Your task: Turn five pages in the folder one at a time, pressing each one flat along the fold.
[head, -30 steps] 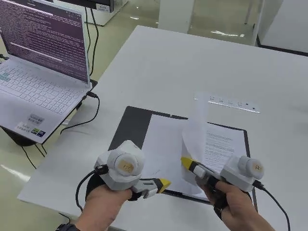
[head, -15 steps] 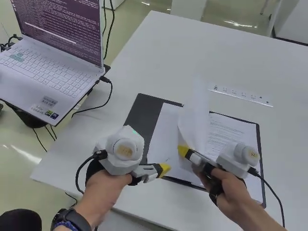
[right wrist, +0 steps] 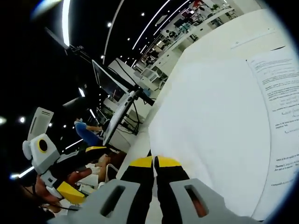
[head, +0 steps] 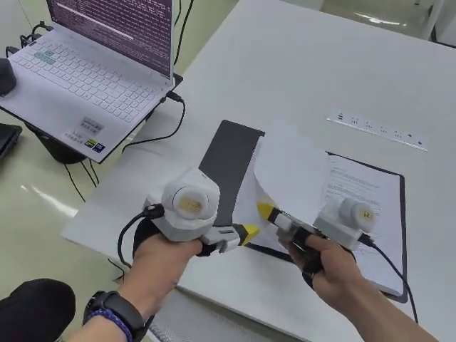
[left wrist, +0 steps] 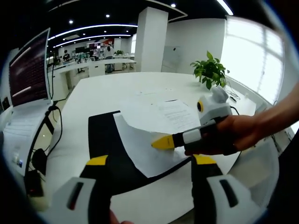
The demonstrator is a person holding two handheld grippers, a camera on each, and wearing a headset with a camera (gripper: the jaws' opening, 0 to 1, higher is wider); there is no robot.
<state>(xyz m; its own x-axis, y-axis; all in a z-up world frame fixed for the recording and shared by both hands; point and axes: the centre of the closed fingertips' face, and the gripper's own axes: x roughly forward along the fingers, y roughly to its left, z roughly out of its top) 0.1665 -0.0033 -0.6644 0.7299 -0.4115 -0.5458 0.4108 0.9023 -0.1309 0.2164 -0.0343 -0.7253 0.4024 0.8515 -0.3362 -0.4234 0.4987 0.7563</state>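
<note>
Mid page-turn: page (head: 292, 171) pinched in my right gripper (head: 266, 211)

The right gripper is clamped on the page's near edge, and the sheet curls up ahead of it over the open folder (head: 226, 160). My left gripper (head: 248, 232) sits just to its left, jaws spread, holding nothing. The folder lies flat on the white surface (head: 285, 64), with the laptop (head: 92, 78) farther off left.

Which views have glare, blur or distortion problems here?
Head view: sharp, even light, soft shadows on the table. Left gripper view: fisheye bend, window blown out. Right gripper view: rolled, lifted page in the right gripper washed out to white, ceiling lights bent into arcs against dark.
</note>
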